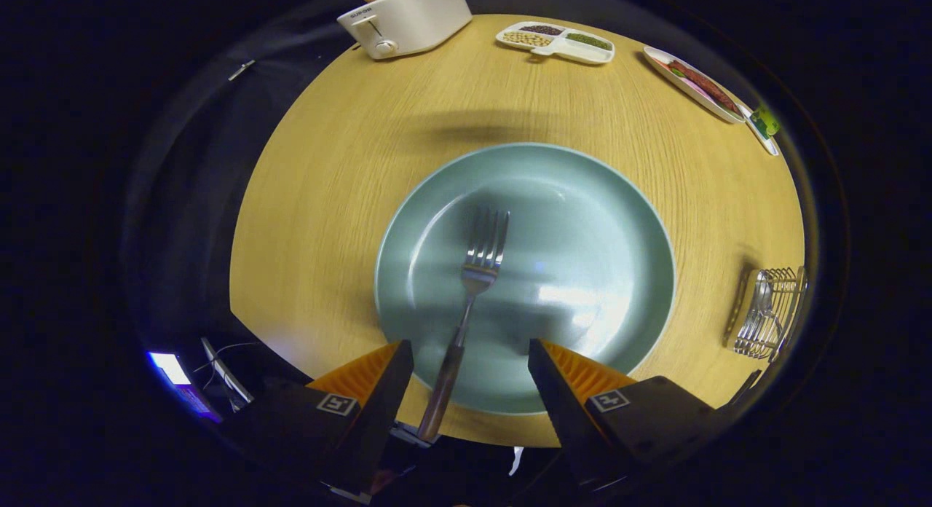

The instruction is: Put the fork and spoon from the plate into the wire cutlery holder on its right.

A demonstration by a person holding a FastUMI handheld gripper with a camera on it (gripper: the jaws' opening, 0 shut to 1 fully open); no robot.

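Observation:
A pale green plate (pixel 597 223) lies on the round wooden table, just ahead of my fingers. A metal fork (pixel 473 288) rests in it, tines pointing away, its brown handle reaching back over the near rim, close to the left finger. My gripper (pixel 470 358) hovers above the plate's near edge, open, with the fork handle between the fingers but touching neither. To the right of the plate stands the wire cutlery holder (pixel 768 314), and a spoon (pixel 761 299) sits inside it.
Across the table stand a white toaster (pixel 404 19), a divided white tray of beans (pixel 557 41) and a white dish of food (pixel 695 81). The wooden table (pixel 328 201) shows bare wood around the plate. A lit screen (pixel 171 368) glows off the table's left side.

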